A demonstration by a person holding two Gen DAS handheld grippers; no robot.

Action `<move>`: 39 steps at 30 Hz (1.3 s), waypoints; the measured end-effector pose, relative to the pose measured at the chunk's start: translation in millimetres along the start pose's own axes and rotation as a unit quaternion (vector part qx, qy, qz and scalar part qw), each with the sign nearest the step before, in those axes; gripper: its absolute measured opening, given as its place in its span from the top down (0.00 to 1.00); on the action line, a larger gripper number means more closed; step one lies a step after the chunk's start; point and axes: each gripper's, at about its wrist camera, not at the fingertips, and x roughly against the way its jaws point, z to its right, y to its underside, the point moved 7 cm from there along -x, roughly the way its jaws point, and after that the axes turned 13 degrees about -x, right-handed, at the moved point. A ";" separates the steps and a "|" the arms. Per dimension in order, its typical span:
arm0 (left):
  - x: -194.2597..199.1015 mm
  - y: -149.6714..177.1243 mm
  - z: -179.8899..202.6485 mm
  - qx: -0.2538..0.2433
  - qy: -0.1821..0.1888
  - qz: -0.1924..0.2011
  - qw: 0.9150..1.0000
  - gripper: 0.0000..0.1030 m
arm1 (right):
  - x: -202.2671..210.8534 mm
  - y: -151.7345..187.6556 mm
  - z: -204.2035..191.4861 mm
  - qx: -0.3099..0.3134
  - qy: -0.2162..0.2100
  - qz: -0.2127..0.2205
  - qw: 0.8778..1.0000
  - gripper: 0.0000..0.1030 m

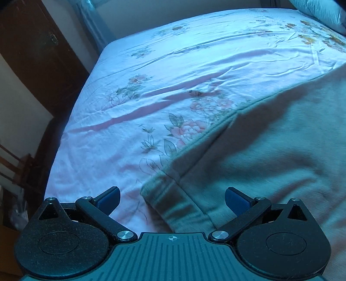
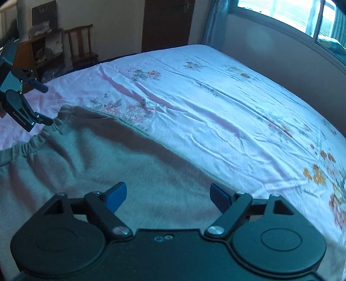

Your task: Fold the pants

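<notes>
Grey sweatpants (image 2: pixel 90 155) lie spread on the bed, with the gathered elastic waistband (image 2: pixel 36 140) at the left of the right wrist view. In the left wrist view the pants (image 1: pixel 270 151) fill the right side, and a hemmed corner (image 1: pixel 170 194) lies between the fingers. My left gripper (image 1: pixel 172 201) is open just above that corner. It also shows in the right wrist view (image 2: pixel 44 103), open at the waistband end. My right gripper (image 2: pixel 168 197) is open over the middle of the pants and holds nothing.
The bed has a pink floral sheet (image 2: pixel 216 103). A pillow (image 1: pixel 320 13) lies at the far right corner. A dark wooden door (image 1: pixel 36 54) and a wooden chair (image 2: pixel 80 45) with shelves stand beyond the bed. A window (image 2: pixel 292 17) is at the far right.
</notes>
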 end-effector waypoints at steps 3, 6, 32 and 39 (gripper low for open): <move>-20.4 -3.2 -3.1 -0.017 0.012 -0.015 1.000 0.13 | -24.8 -13.8 0.6 0.008 -0.005 -0.004 1.000 0.34; -39.9 -7.2 -6.0 -0.048 0.027 -0.025 0.998 0.25 | -49.6 -23.3 -1.8 0.033 -0.012 -0.018 0.999 0.37; -75.3 -12.0 -0.8 -0.036 0.094 -0.017 0.995 0.68 | -158.7 -39.6 -1.5 0.093 -0.068 -0.173 0.978 0.88; -43.9 -10.5 -0.9 -0.025 0.041 0.011 0.999 0.76 | -118.5 -31.7 -13.1 0.118 -0.036 -0.110 0.986 1.00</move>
